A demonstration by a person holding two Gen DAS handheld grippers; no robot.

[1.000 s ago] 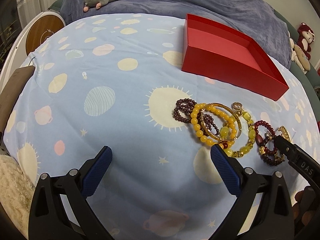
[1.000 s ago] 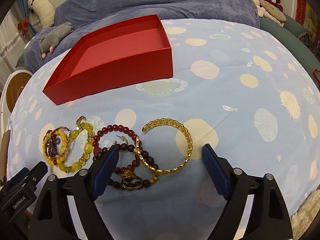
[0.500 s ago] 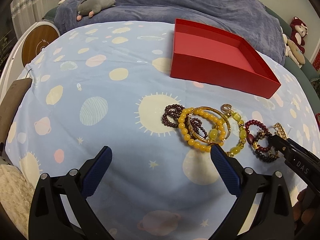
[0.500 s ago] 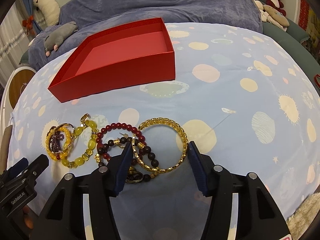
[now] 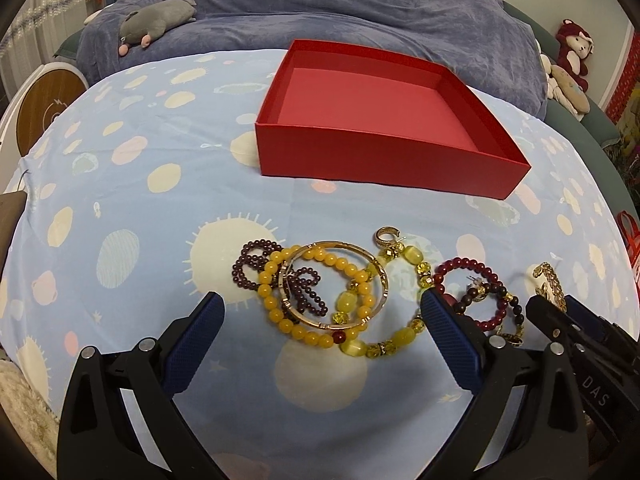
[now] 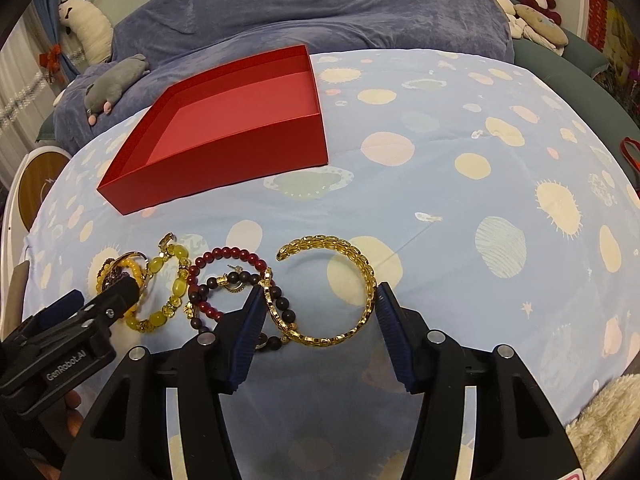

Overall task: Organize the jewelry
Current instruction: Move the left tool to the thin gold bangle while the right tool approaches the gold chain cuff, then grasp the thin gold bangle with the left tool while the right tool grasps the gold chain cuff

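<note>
Right gripper (image 6: 318, 306) fingers clamp the gold chain-link open bangle (image 6: 328, 286), for lifting into the empty red cardboard box (image 6: 224, 152) beyond; left gripper (image 5: 320, 336) gapes empty.

Red box (image 5: 384, 156) looks like matt card, smooth walls; the sheet (image 5: 140, 208) under it is thin printed cloth, slightly creased. Gold cuff (image 6: 352, 292) is shiny linked metal, yellow bead bracelet (image 5: 304, 308) glossy and smooth, dark red beads (image 6: 232, 256) polished. Gripper pads (image 5: 452, 344) are ribbed blue rubbery material on matt black plastic arms; blanket (image 5: 360, 4) at the far edge is soft plush.
</note>
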